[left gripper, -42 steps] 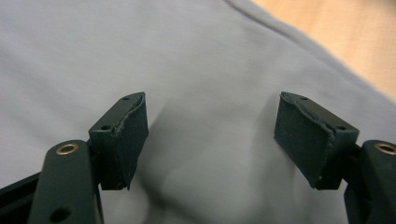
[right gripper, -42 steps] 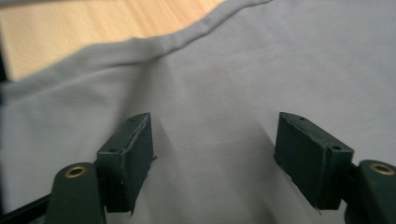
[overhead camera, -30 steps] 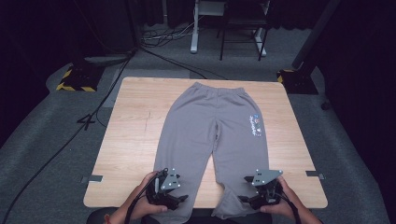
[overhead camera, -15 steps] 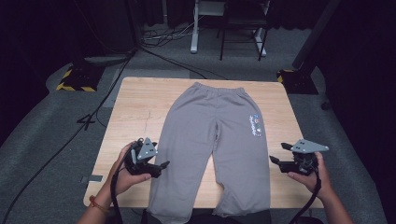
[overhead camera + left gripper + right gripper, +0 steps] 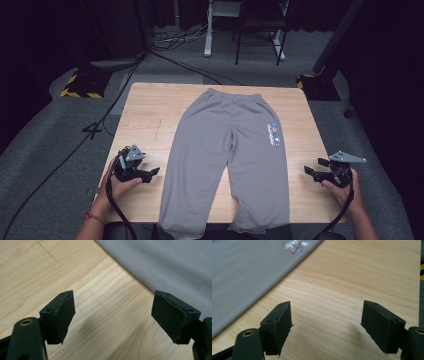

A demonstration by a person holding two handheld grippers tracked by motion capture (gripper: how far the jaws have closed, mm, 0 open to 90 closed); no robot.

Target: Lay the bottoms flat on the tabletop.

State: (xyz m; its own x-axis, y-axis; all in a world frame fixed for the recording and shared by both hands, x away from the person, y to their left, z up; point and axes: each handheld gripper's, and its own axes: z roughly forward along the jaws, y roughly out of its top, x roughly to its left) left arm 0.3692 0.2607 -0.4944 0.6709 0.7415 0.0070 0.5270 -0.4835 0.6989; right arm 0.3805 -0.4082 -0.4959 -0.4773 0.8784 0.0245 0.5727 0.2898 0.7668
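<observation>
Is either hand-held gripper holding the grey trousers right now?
No: the left hand-held gripper and the right hand-held gripper stand open over bare wood, each to one side of the grey trousers.

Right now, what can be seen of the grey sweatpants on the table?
The grey sweatpants lie flat and spread on the wooden table, waistband toward the far edge, both legs pointing to the person, cuffs hanging over the near edge. The fabric looks soft and knitted, with few wrinkles. A small coloured print sits high on the leg nearer the right gripper. Neither gripper touches them: the left gripper and the right one flank the legs, jaws open.
</observation>
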